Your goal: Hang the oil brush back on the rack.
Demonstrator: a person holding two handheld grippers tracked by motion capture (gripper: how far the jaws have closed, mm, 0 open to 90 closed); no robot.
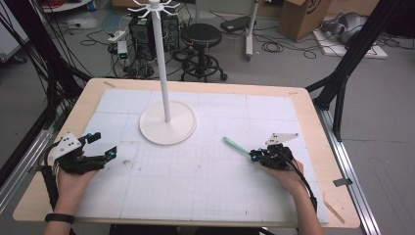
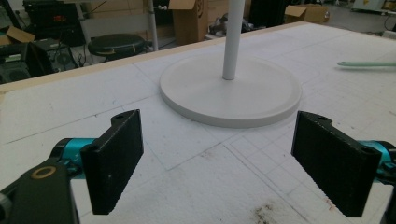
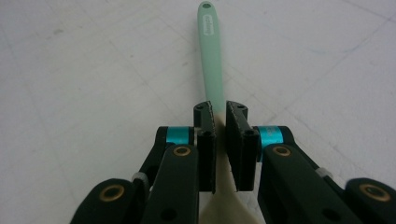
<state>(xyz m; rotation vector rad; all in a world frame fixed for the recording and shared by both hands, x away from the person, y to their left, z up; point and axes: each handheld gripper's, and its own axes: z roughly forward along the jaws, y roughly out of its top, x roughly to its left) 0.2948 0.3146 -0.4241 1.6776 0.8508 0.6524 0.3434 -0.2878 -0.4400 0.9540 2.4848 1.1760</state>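
Observation:
A utensil with a mint-green handle [image 1: 236,147] lies on the white mat, right of centre, its handle pointing toward the stand. My right gripper [image 1: 253,155] is shut on it. In the right gripper view the black pads [image 3: 205,140] clamp the utensil [image 3: 211,60] where the green handle meets its cream end, which is hidden under the jaws. My left gripper [image 1: 104,145] rests at the mat's left side, held by a hand. Its jaws stand wide open with nothing between them [image 2: 233,163]. The green handle [image 2: 366,64] lies far off at the right in the left gripper view.
A white stand with a round base [image 1: 168,125] and a tall pole [image 1: 161,63] topped by hooks stands at the mat's centre back; its base [image 2: 261,100] lies just ahead of the left gripper. The white gridded mat [image 1: 195,181] covers a wooden table [image 1: 313,105].

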